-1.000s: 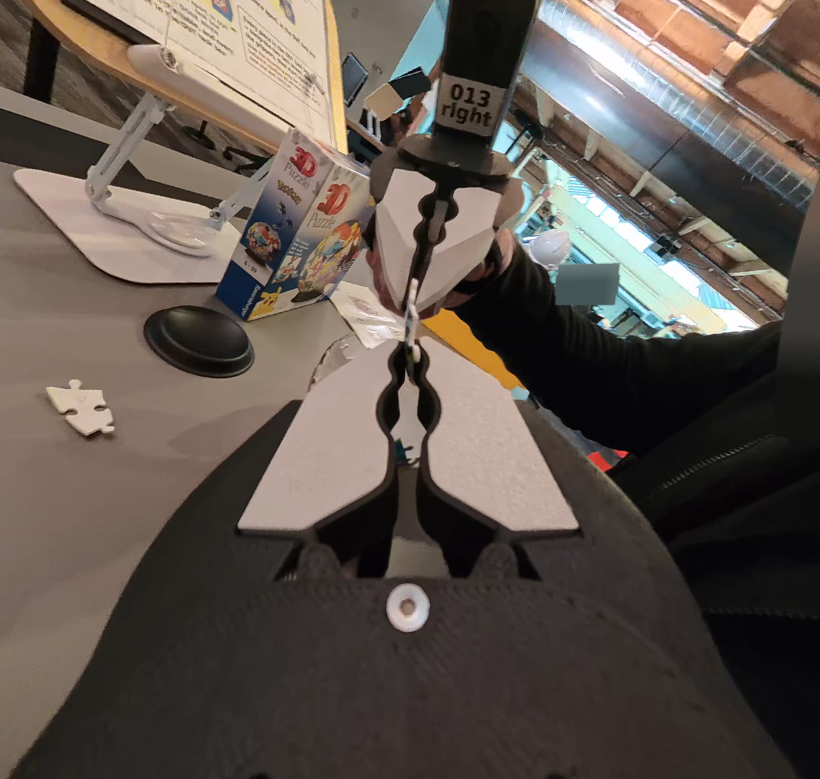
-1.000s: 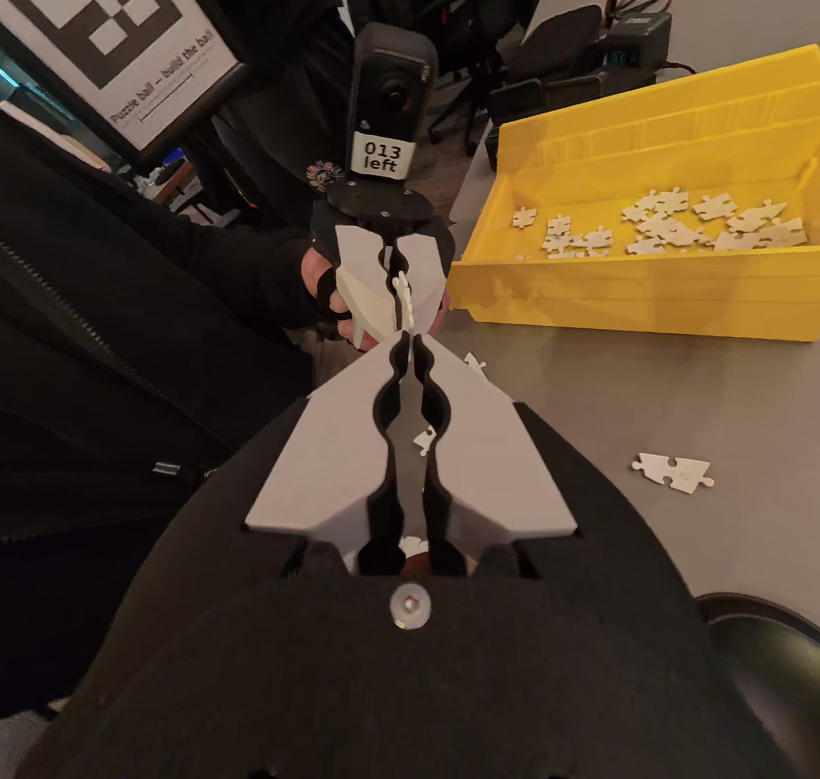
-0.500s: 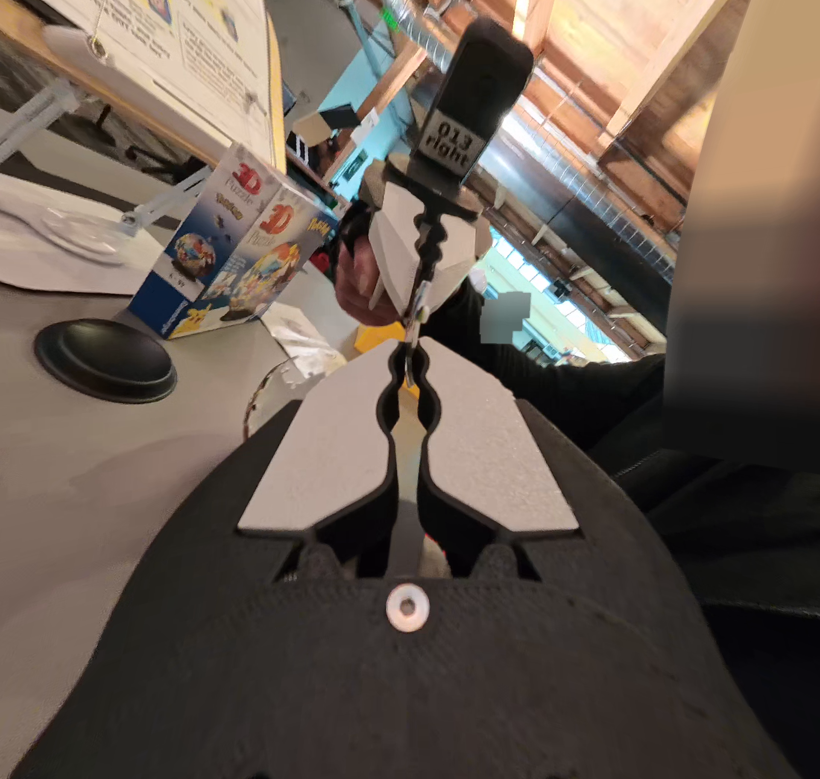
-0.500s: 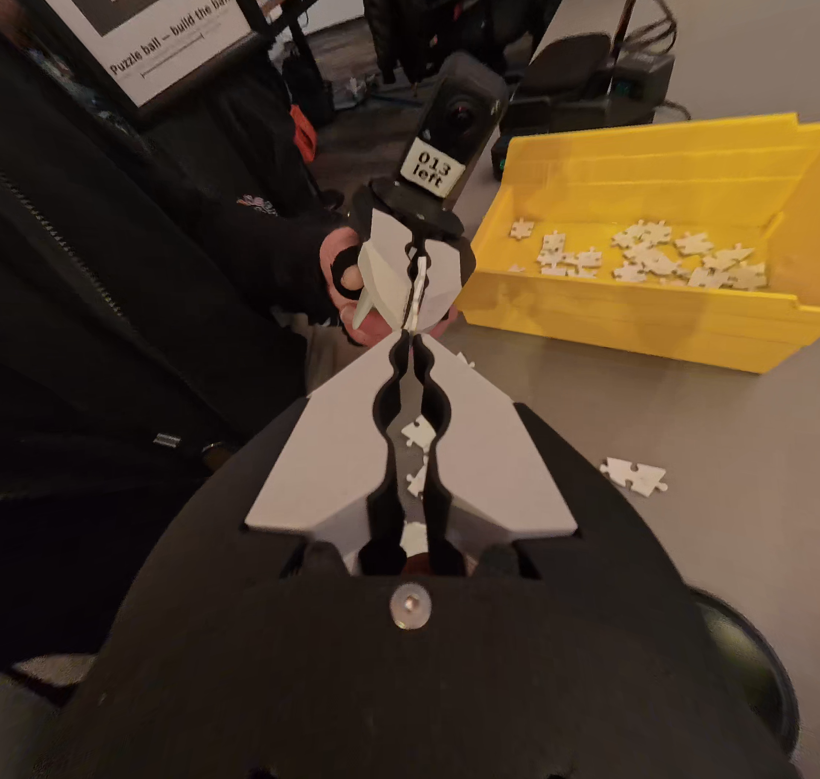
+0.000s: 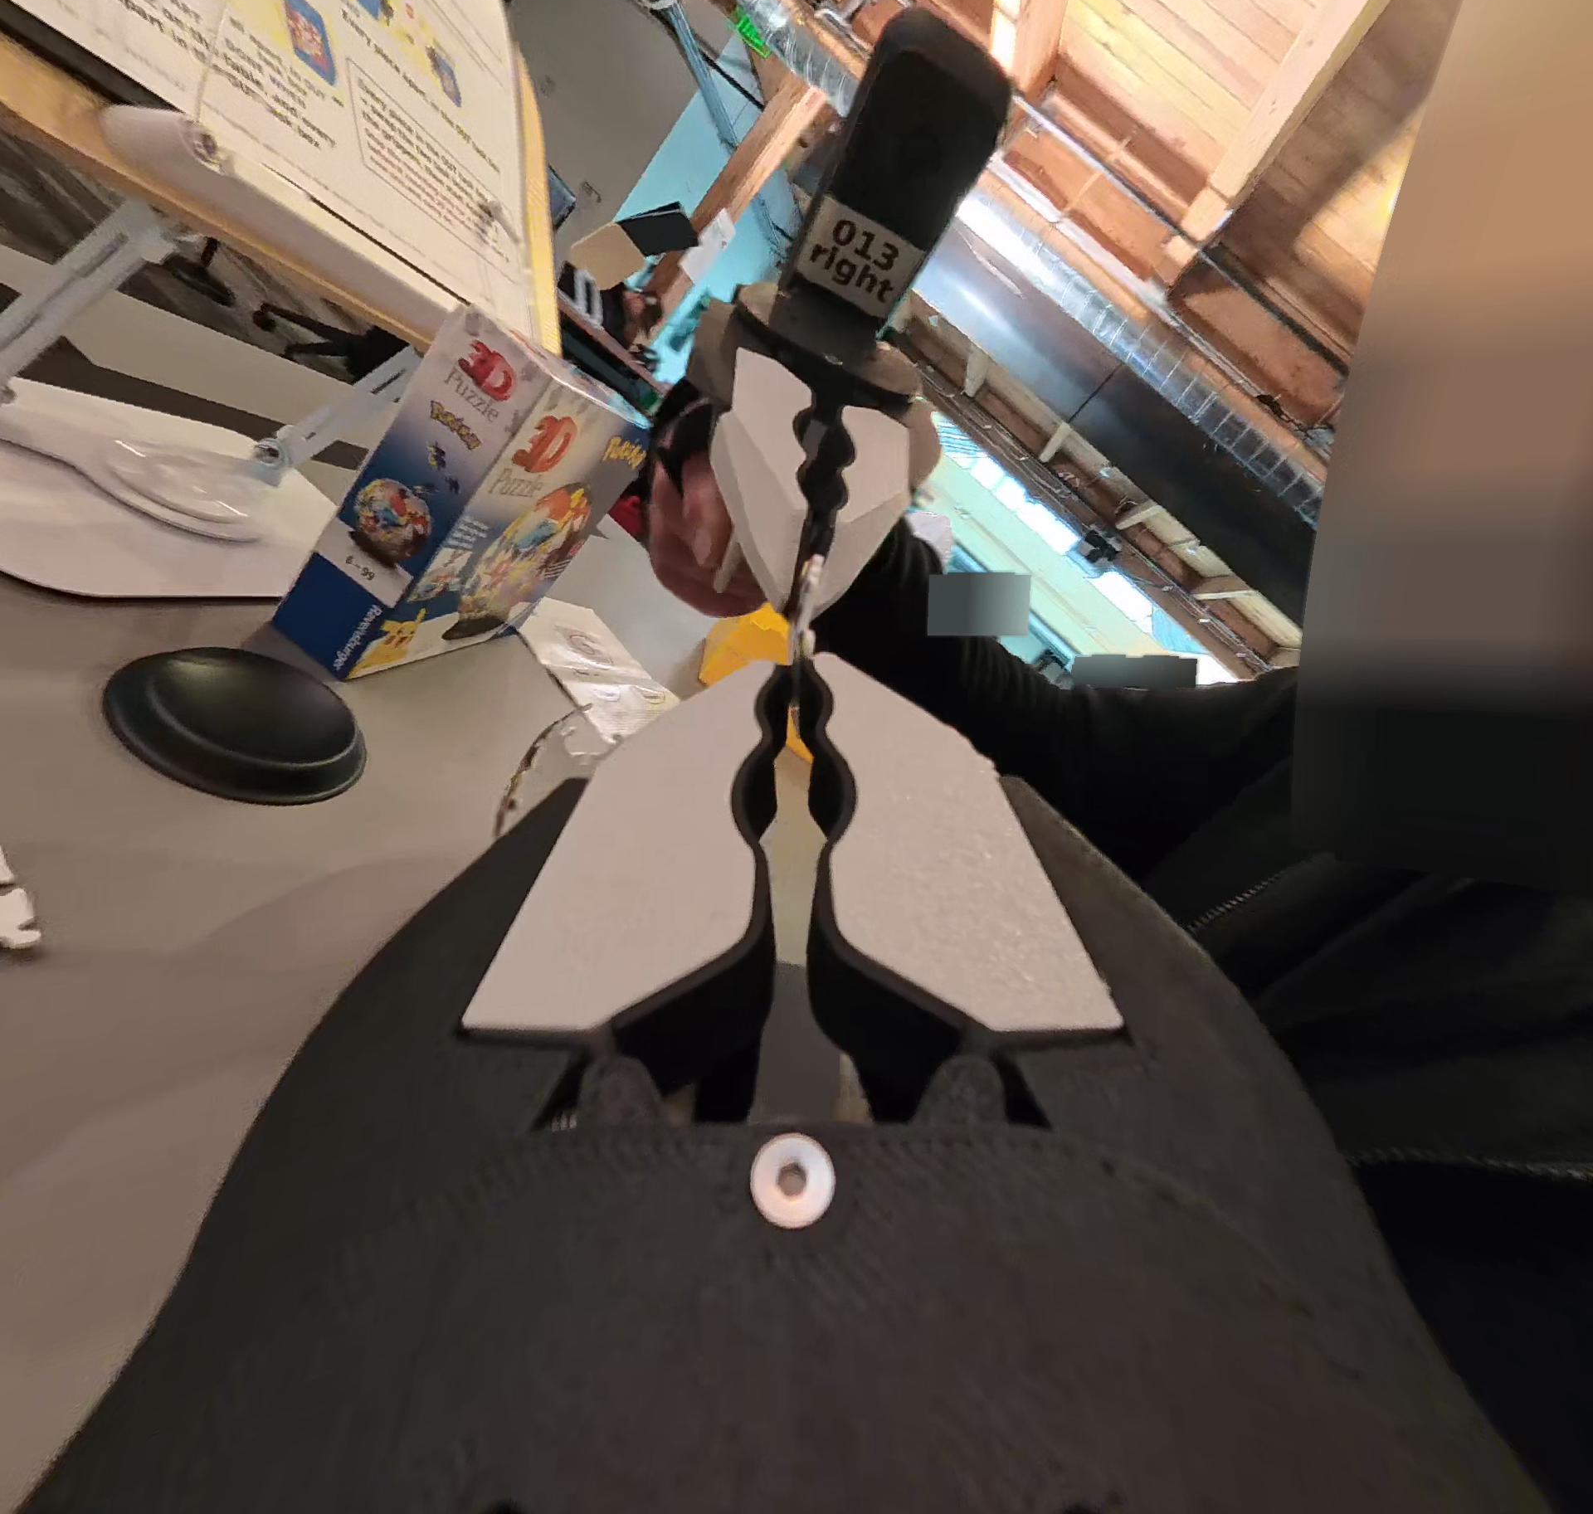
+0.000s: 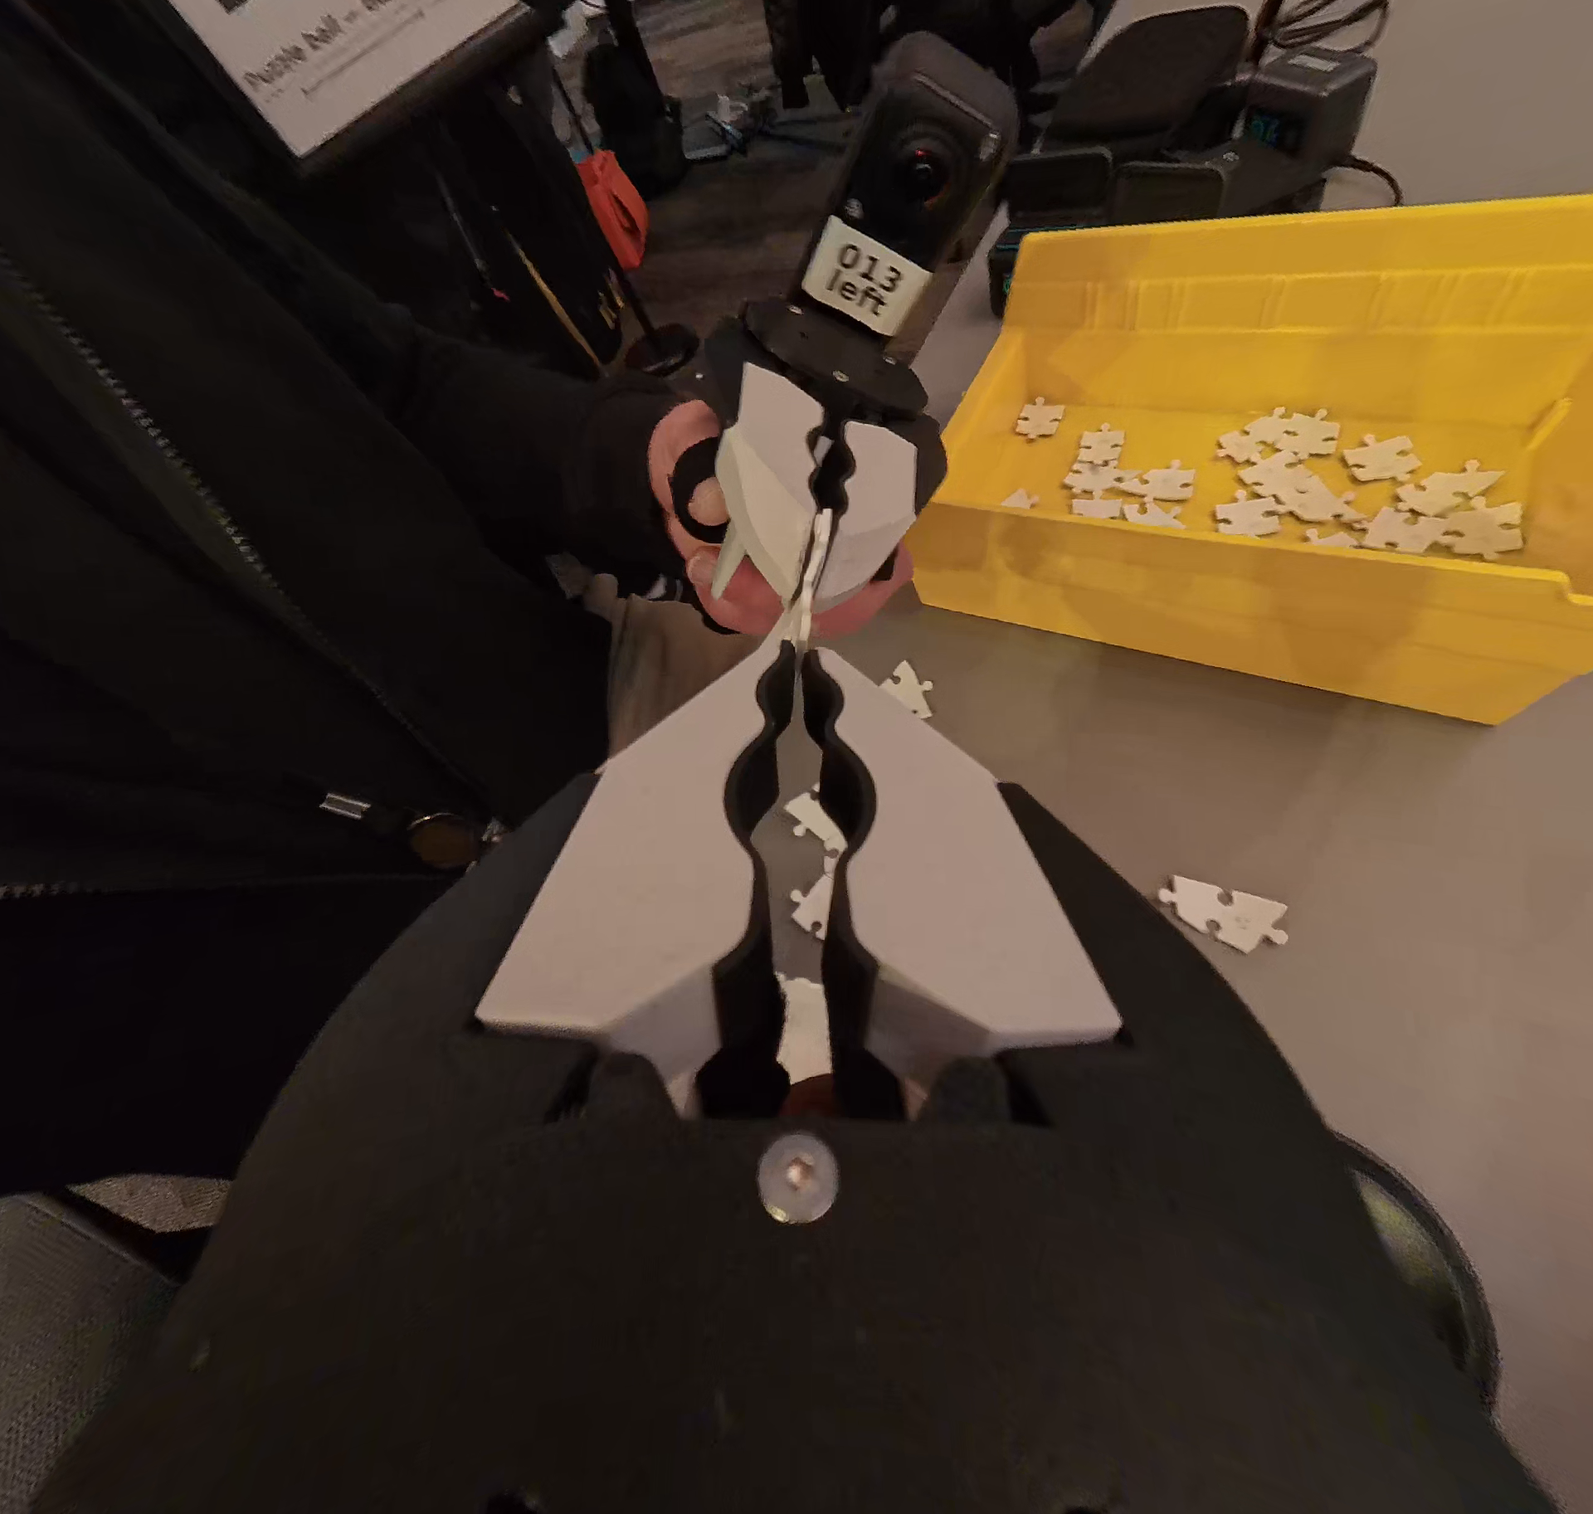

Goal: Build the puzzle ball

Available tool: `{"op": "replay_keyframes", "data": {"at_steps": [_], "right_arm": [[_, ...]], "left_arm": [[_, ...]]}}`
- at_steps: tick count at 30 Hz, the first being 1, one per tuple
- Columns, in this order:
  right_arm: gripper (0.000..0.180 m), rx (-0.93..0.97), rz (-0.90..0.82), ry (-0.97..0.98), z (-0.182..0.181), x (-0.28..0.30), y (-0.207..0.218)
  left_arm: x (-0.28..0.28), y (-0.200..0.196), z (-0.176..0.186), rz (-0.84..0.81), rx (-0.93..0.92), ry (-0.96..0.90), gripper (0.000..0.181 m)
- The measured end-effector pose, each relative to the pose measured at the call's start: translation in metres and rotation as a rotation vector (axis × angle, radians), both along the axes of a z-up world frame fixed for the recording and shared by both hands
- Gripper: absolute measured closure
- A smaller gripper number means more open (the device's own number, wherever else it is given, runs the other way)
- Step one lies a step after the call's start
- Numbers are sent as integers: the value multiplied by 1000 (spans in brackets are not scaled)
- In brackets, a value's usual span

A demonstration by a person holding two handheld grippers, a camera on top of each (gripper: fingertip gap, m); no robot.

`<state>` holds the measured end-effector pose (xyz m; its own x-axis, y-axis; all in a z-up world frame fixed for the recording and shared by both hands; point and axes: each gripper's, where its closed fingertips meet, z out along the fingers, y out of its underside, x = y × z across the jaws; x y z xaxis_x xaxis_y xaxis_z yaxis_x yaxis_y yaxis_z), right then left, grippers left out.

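My left gripper (image 5: 797,669) and my right gripper (image 6: 793,661) meet tip to tip above the grey table. Both are shut on thin white puzzle pieces (image 5: 803,611) seen edge-on between them. I cannot tell whether it is one piece or two joined ones. In the right wrist view the pieces (image 6: 808,576) run from my tips into the left gripper (image 6: 806,589) opposite. In the left wrist view the right gripper (image 5: 806,589) faces me, held by a hand in a black sleeve.
A yellow bin (image 6: 1207,611) with several white pieces stands at the right. Loose pieces (image 6: 1224,925) lie on the table. A black round stand (image 5: 233,727), the puzzle box (image 5: 465,516) and an instruction sheet on a white holder (image 5: 284,94) are at the left.
Both grippers have tilted and swung together while staying tip to tip. Both stay shut on the white pieces.
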<state>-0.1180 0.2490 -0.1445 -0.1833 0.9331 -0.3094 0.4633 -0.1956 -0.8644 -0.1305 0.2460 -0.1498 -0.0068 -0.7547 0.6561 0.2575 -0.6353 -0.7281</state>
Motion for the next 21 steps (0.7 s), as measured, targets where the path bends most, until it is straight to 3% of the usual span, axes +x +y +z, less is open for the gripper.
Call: {"op": "replay_keyframes", "data": {"at_steps": [4, 8, 11, 21], "right_arm": [[179, -64, 38, 68, 8, 0, -4], [180, -66, -93, 3, -2, -6, 11], [180, 69, -190, -93, -15, -7, 17], [179, 329, -343, -199, -23, -15, 33]], "left_arm": [[1, -6, 7, -46, -14, -87, 179], [-6, 8, 1, 93, 27, 0, 179], [-8, 21, -13, 247, 84, 205, 179], [-15, 38, -21, 484, 110, 393, 179]]}}
